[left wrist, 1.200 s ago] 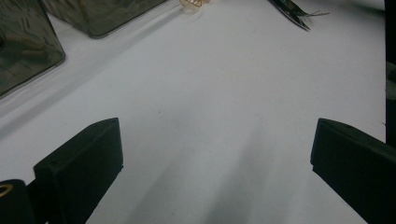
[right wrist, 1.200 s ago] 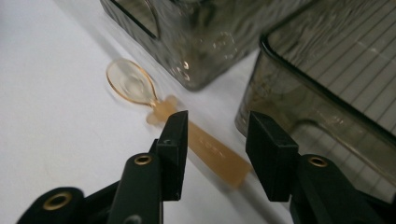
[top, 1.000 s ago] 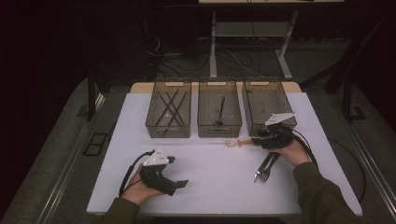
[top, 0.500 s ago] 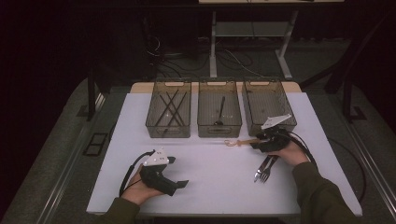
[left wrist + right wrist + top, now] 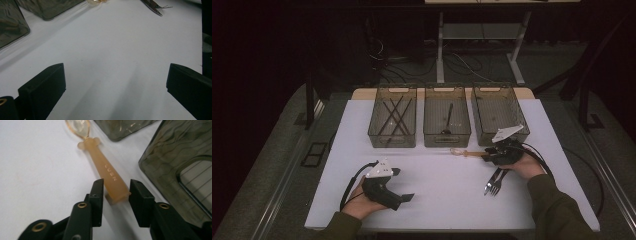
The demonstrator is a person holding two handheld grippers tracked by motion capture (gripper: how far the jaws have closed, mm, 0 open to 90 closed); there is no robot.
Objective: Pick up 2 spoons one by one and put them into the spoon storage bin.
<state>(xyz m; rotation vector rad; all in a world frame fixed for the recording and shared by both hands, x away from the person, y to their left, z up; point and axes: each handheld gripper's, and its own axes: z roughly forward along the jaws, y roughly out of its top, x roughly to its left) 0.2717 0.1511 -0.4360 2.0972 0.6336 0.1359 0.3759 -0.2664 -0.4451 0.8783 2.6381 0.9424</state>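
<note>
Spoon handle (image 5: 110, 178) lies between right tongs (image 5: 115, 191).

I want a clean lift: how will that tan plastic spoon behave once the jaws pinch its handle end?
The spoon looks like thin plastic, so probably light and stiff. Its flat handle lies between the right gripper jaws, so rolling seems unlikely. Gripped at the very end, its clear bowl may droop or pivot.

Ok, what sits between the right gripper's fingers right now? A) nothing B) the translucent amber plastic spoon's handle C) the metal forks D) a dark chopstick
B: in the right gripper view the translucent amber plastic spoon's handle lies between the right gripper fingers, which have just been closing, small gaps left either side.
</note>
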